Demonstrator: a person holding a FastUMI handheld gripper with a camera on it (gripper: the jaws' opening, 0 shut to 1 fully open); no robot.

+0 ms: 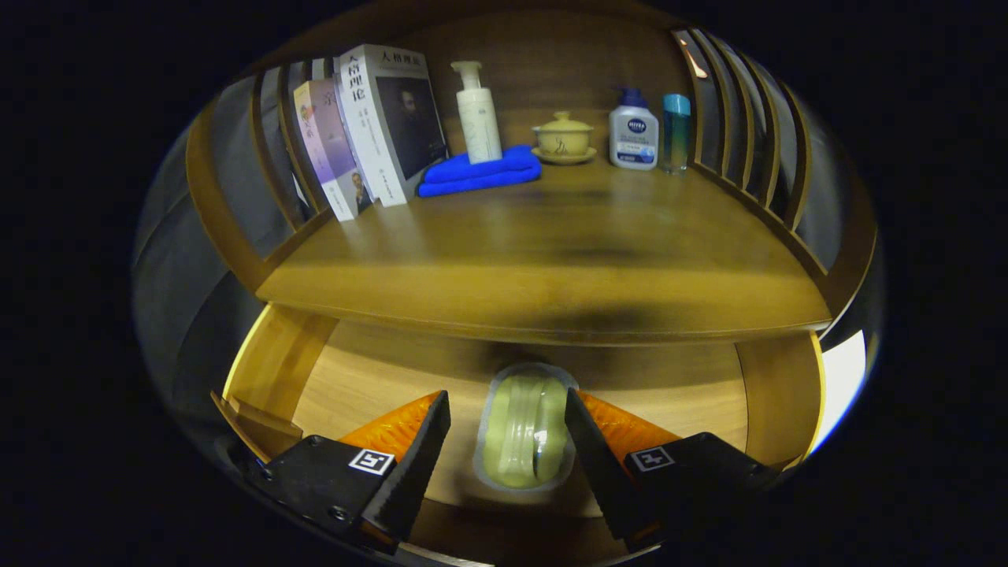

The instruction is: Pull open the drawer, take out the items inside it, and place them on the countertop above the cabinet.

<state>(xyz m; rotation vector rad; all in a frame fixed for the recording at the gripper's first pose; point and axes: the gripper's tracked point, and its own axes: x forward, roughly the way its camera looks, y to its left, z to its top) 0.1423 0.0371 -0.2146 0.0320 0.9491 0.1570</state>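
Observation:
The wooden drawer (370, 378) stands pulled open below the countertop (551, 260). A clear plastic pack (524, 437) holding a pale yellow-green item lies on the drawer floor, near the middle. My gripper (506, 398) is down in the drawer and open, with one finger on each side of the pack. The right finger sits close against the pack's edge, while the left finger stands a little apart from it. Part of the pack's far end lies in the shadow under the countertop's front edge.
At the back of the countertop stand leaning books (378, 126), a folded blue towel (480, 173), a white pump bottle (478, 114), a lidded yellow cup (563, 138), a white bottle with a blue cap (633, 134) and a teal bottle (676, 130). Slatted wooden rails (748, 134) flank the countertop.

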